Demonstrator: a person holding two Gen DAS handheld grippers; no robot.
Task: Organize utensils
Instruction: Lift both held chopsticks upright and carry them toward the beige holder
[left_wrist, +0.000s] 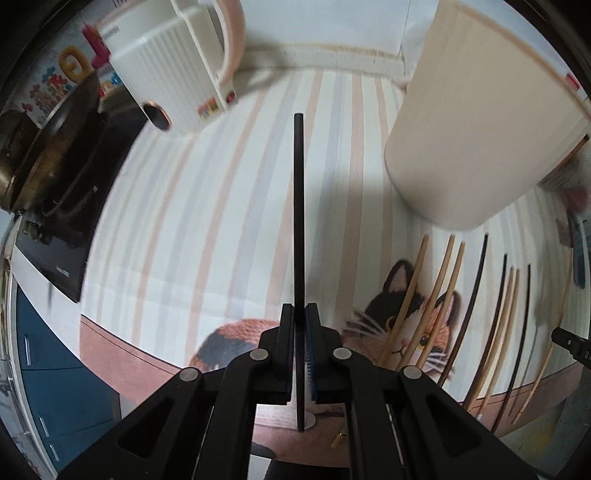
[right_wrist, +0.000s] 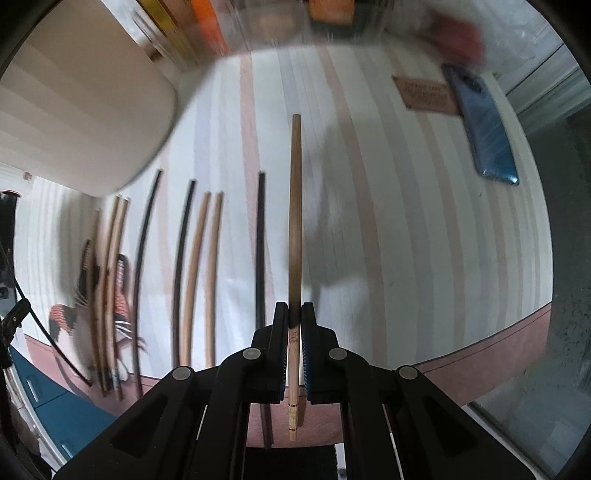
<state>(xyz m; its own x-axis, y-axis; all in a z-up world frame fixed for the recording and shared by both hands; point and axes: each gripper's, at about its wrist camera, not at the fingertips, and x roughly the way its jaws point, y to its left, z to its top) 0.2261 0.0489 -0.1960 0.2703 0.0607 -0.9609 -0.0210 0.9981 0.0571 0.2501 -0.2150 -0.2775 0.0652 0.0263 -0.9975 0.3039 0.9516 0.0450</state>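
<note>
The left gripper (left_wrist: 299, 314) pinches a black chopstick (left_wrist: 299, 221) and the right gripper (right_wrist: 294, 314) a bamboo chopstick (right_wrist: 295, 221); each should travel level, unswinging, toward the cream holder (left_wrist: 480, 129) ahead.

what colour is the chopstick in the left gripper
Black chopstick, clearest in the left wrist view.

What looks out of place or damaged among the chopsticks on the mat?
Nothing looks damaged. The chopsticks lie in a loose row, black and bamboo mixed, not paired. A blue phone also lies on the striped mat.
</note>
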